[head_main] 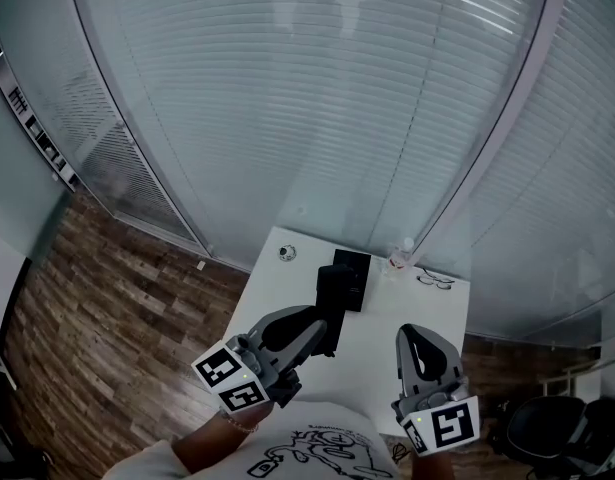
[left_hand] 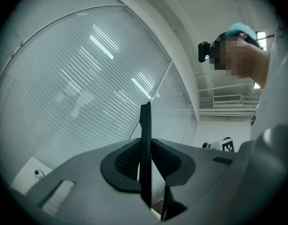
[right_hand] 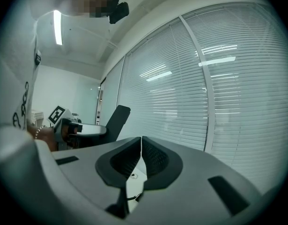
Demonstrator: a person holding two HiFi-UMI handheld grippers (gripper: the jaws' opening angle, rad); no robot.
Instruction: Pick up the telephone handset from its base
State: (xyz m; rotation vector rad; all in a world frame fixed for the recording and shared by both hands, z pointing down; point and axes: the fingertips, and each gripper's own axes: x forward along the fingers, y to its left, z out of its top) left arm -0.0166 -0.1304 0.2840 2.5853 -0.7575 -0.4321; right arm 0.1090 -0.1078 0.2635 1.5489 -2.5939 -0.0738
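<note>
"Blinds (head_main: pixel 317 98) covered the glass wall behind the white counter (head_main: pixel 372 340). So where was the handset?"

"It was in my left tool (left_hand: pixel 146 143). The jaws were clenched on the handset (left_hand: pixel 145 121), a thin dark slab standing upright between the pads, with only blinds behind it. I took it to be already off the base (head_main: pixel 353 268), which sat on the counter at twelve o'clock from that tool."

"And your other one?"

"My right tool (right_hand: pixel 140 139) hung over the counter's near edge at about three o'clock from the left. It was closed on nothing, with the pads meeting at the tips."

"Which step was that, then?"

"The lift itself, I'd say, near its end. What remained was to keep the squeeze steady and carry the handset clear without tilting it, minding any cord, though I couldn't make one out."
</note>
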